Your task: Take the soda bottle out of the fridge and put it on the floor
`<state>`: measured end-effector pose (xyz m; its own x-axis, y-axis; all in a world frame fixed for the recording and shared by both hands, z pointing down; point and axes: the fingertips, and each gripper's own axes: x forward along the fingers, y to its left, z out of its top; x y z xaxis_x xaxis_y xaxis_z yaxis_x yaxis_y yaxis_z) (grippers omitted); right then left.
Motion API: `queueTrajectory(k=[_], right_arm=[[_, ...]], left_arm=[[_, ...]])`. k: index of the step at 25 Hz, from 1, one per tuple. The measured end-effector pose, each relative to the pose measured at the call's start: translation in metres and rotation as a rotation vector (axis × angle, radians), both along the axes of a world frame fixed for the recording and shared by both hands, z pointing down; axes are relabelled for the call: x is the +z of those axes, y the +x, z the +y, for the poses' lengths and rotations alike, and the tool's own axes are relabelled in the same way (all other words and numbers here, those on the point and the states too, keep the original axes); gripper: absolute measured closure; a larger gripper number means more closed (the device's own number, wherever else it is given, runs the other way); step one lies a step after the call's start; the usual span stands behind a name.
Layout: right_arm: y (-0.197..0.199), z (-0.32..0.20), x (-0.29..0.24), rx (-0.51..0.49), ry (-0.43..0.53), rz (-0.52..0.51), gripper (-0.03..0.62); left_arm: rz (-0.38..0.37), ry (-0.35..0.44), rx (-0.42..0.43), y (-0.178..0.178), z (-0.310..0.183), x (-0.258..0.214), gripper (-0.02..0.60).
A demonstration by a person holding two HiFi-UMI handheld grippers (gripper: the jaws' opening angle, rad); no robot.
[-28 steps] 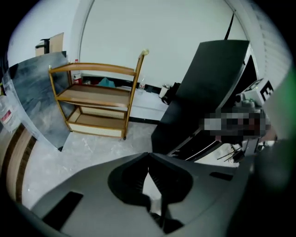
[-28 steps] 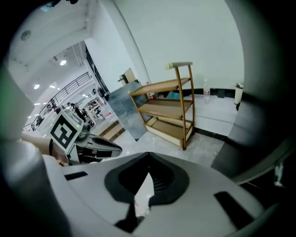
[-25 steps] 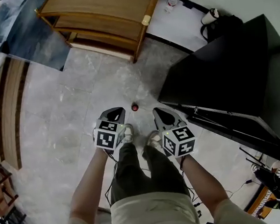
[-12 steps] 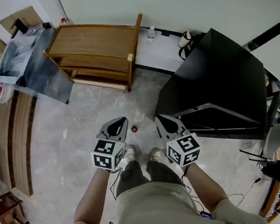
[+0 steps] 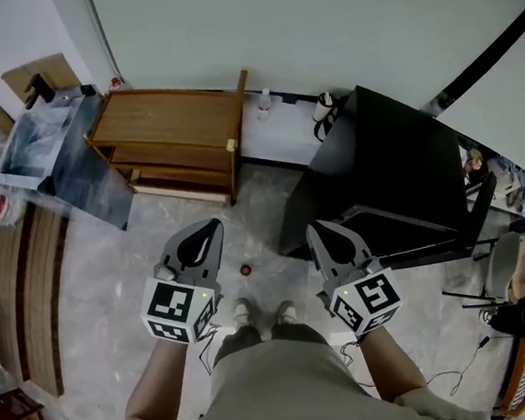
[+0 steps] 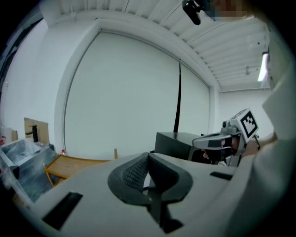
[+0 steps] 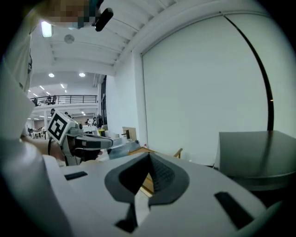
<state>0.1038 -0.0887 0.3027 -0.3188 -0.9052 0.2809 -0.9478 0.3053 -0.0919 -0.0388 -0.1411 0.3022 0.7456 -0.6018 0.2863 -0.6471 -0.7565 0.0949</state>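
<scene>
**Grey floor, black fridge, and the soda bottle set down clear of both tools.**

The fridge stands at the floor's right side, with a wooden shelf unit to its left against the far wall. The left tool and right tool hang above the person's legs, each with its jaws pressed together on nothing. The soda bottle, only a small red-topped dot from above, stands on the floor between them, just ahead of the shoes and near the fridge's front-left corner.
</scene>
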Motion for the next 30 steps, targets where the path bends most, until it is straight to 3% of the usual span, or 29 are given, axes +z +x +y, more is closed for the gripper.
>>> queueTrajectory(k=[3,9,17,22,30], right_arm=[[0.005,0.008,-0.040,0.006,0.089,-0.042,0.599],[0.010,0.025,-0.109,0.034,0.220,0.011,0.599],[0.026,0.053,-0.176,0.101,0.350,0.050,0.599],[0.034,0.075,-0.200,0.137,0.397,0.075,0.599],[0.049,0.090,-0.198,0.184,0.392,0.117,0.599]], left_arm=[[0.009,0.074,0.022,0.003,0.002,-0.037,0.575],[0.013,0.192,0.052,0.006,0.017,-0.089,0.575],[0.050,0.235,0.103,0.010,0.039,-0.124,0.575],[0.046,0.278,0.113,0.012,0.049,-0.145,0.575],[0.029,0.308,0.139,0.023,0.059,-0.152,0.575]])
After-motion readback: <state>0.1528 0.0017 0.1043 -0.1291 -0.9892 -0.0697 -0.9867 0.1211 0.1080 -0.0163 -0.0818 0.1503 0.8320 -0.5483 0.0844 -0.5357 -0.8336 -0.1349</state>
